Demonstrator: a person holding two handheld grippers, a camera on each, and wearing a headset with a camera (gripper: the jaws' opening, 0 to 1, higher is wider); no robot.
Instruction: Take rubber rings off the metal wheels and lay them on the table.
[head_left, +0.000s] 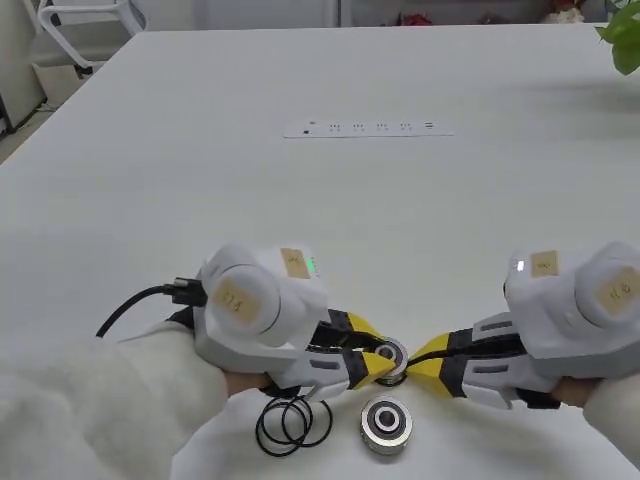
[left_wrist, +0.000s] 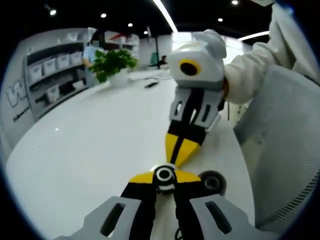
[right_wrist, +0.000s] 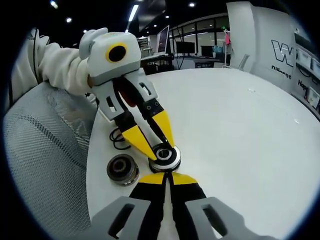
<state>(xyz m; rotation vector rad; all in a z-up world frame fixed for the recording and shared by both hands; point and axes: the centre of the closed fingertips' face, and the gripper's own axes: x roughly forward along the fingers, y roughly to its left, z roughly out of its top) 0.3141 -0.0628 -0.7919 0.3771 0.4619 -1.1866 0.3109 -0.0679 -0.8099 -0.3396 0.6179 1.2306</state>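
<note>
By the table's (head_left: 400, 230) near edge the left gripper (head_left: 372, 352) clamps a metal wheel (head_left: 391, 353), the right gripper (head_left: 413, 365) closed against its rim; wide white surface beyond.

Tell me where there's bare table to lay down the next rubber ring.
Free: the wide tabletop beyond the left gripper and right gripper, up to the power strip, and either side of the strip. Crowded: the near edge, where both meet on a wheel, with loose rings and a second wheel beside them.
</note>
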